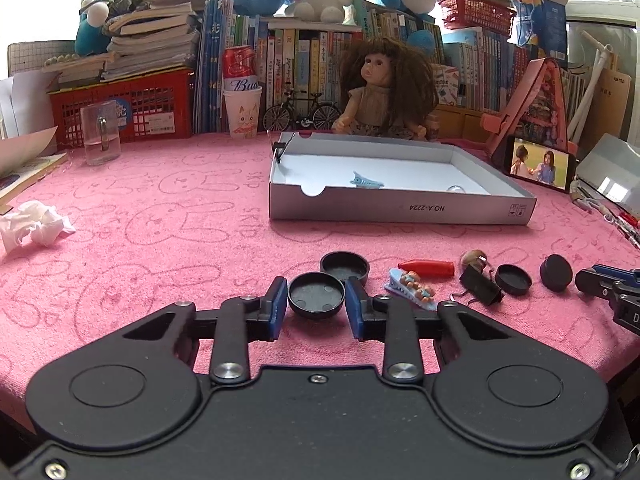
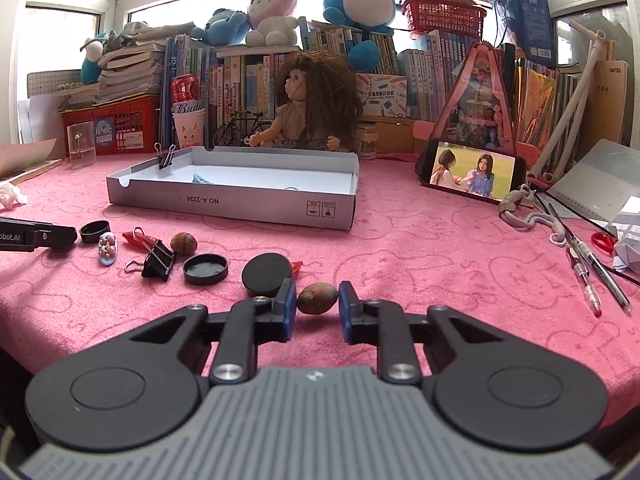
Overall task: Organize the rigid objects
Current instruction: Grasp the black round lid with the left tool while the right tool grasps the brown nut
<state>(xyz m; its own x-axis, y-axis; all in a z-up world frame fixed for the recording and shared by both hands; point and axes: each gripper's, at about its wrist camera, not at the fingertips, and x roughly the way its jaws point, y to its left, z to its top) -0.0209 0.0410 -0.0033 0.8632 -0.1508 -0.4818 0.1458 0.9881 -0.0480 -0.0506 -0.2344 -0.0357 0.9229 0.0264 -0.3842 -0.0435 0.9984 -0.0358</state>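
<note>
Grey box (image 2: 256,204) reads "NO.A-2224" — can (image 2: 186,94) "Bud".

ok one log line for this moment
left claw: around black cap, gripped unclear | right claw: around brown nut, gap | box: clip inside

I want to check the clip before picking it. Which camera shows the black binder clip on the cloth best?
The right wrist view: the black binder clip lies unobstructed, both wire handles visible. In the left wrist view the same clip is darker, partly merged with neighbouring items.
</note>
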